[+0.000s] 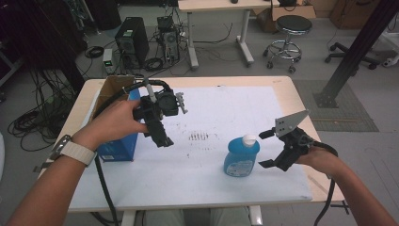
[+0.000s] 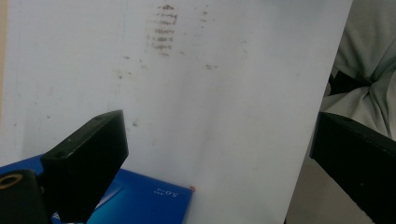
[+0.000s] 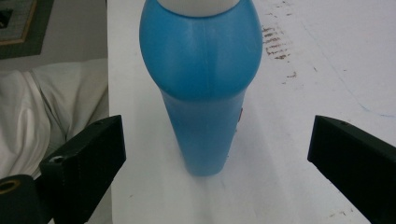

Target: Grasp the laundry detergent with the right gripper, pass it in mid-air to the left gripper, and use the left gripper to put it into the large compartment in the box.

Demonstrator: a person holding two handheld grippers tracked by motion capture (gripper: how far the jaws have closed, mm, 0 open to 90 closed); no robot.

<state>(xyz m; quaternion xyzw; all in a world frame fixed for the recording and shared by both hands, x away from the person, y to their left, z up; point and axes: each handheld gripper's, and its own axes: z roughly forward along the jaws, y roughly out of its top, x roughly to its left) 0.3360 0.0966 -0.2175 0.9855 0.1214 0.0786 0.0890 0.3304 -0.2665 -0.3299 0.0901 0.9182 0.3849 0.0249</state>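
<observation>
Jaws spread wide, the right gripper (image 1: 267,149) faces a blue bottle (image 1: 242,157) that stands upright on the white counter (image 1: 226,108), just ahead of the jaw tips and not touched by them; in the right gripper view the bottle (image 3: 203,88) rises centred in the gap between the jaws. The left gripper (image 1: 162,139), held above the counter, also has its jaws spread, nothing between them, with a blue box (image 2: 140,203) below its near jaw.
</observation>
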